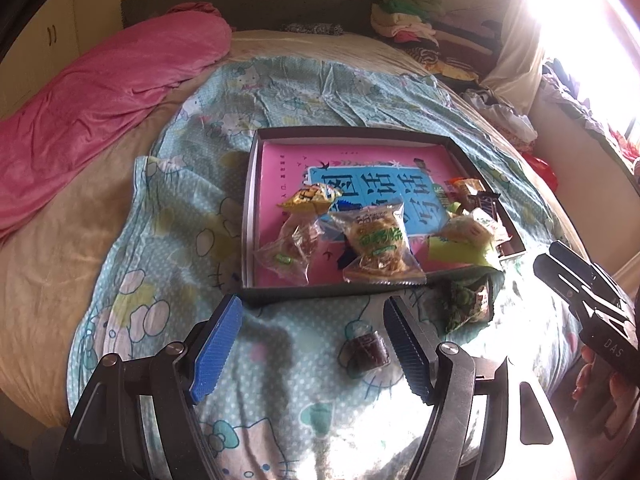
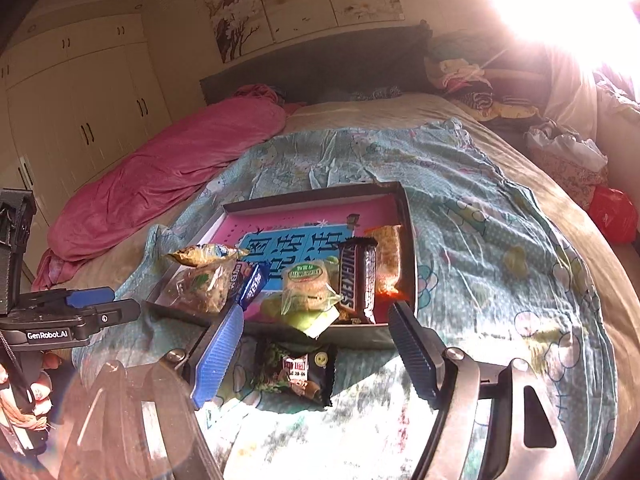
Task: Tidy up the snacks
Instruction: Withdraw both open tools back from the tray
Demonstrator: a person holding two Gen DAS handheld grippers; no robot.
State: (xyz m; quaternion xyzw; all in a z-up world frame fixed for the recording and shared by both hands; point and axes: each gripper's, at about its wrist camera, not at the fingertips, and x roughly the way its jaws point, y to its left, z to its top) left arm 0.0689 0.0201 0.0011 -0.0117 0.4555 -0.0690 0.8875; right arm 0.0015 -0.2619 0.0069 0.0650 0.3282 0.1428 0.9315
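A bed is covered by a cartoon-print sheet; cream wardrobes are set along the wall, and glare is thrown by a window.

Bare bedspread ahead of both claws, box wall just beyond.

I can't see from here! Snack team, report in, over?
Left gripper open, empty. Right gripper open, empty. Dark packet and small red candy on the quilt, outside the box. Nothing in the way.

home bedroom: bed, wardrobe
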